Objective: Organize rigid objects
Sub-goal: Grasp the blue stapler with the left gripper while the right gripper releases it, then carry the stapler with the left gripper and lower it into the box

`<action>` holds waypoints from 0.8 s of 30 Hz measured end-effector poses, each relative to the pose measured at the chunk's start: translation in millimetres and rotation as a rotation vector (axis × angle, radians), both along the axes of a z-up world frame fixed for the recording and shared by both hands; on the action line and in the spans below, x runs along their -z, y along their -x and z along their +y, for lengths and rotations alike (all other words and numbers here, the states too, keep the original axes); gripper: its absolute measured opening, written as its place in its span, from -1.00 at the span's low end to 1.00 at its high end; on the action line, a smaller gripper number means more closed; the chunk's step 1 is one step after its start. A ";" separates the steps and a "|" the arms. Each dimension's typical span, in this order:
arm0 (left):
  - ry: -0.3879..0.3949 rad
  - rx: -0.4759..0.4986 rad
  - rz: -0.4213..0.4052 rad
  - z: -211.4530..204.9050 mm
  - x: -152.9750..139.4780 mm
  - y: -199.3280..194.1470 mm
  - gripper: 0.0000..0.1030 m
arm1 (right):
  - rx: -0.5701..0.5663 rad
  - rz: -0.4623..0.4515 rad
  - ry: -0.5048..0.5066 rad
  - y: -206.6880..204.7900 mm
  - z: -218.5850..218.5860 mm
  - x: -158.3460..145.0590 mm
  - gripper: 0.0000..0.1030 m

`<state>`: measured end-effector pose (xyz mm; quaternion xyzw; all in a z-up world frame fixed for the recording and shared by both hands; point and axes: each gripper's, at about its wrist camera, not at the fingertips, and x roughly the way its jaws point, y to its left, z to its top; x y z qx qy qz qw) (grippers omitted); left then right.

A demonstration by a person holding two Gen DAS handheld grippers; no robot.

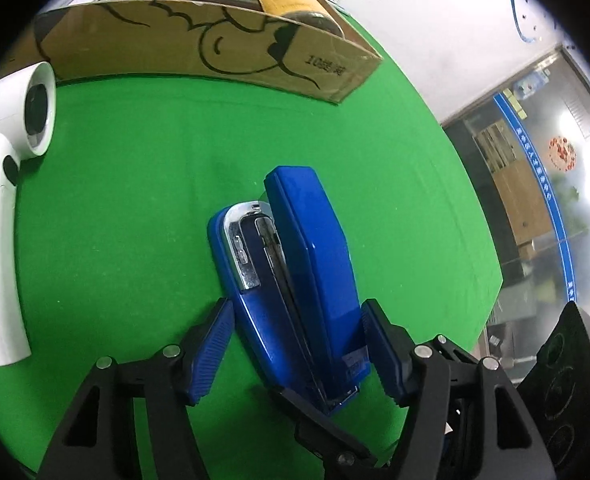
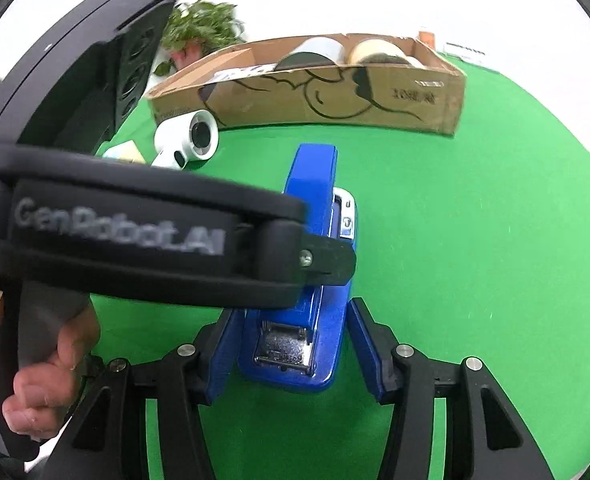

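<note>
A blue stapler [image 1: 295, 280] lies on its side on the green table cover [image 1: 135, 200], its top arm swung a little apart from the base so the metal magazine shows. Both hand-held grippers are at it from the near end. The left gripper [image 1: 299, 344] straddles the hinge end: its right pad touches the stapler's top arm, while the left pad [image 1: 211, 344] stands just beside the base with a sliver of green between, so I cannot tell whether it truly clamps. The right gripper [image 2: 295, 344] brackets the stapler's blunt end; its left pad lies against the blue body and the other pad sits just off it, and again I cannot say if it is gripping.

In the right wrist view the left gripper's black body cuts across the stapler's middle and hides much of it; "GenRobot.AI" is printed on its side in grey. A person's hand [image 2: 43, 380] is wrapped around its handle at the lower left.

Beyond the stapler stands a shallow cardboard box [image 1: 215, 56] with a black line drawing on its front and small print I can read only as "10". Rolls of tape [image 2: 375, 54] lie inside. A white hair dryer [image 1: 11, 160] lies to the left, well apart from the stapler, nozzle towards the box. A leafy plant [image 2: 203, 26] shows behind the box.
</note>
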<state>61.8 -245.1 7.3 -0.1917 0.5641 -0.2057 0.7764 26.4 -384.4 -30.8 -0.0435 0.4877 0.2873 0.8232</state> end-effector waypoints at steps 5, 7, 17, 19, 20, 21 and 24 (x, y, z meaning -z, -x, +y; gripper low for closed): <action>0.012 -0.010 -0.059 5.0 -18.8 1.5 0.23 | 0.012 -0.055 0.006 3.8 5.8 -21.4 -0.02; 0.013 -0.016 -0.087 8.6 -32.7 1.2 0.22 | 0.015 -0.083 0.005 -2.8 5.7 -30.9 -0.02; -0.019 -0.009 -0.286 18.5 -116.9 -18.3 0.20 | 0.050 -0.259 -0.038 -17.0 27.6 -112.5 -0.02; -0.033 -0.011 -0.326 23.0 -136.4 -25.5 0.20 | 0.054 -0.284 -0.051 -14.2 30.6 -128.7 -0.02; -0.039 -0.009 -0.338 26.4 -142.3 -28.5 0.20 | 0.058 -0.289 -0.064 -19.8 34.6 -137.2 -0.02; -0.047 -0.015 -0.356 31.2 -152.5 -34.6 0.20 | 0.057 -0.296 -0.068 -24.0 39.2 -144.8 -0.02; -0.058 -0.024 -0.398 45.3 -172.7 -49.7 0.19 | 0.052 -0.332 -0.087 -38.4 53.2 -164.8 -0.02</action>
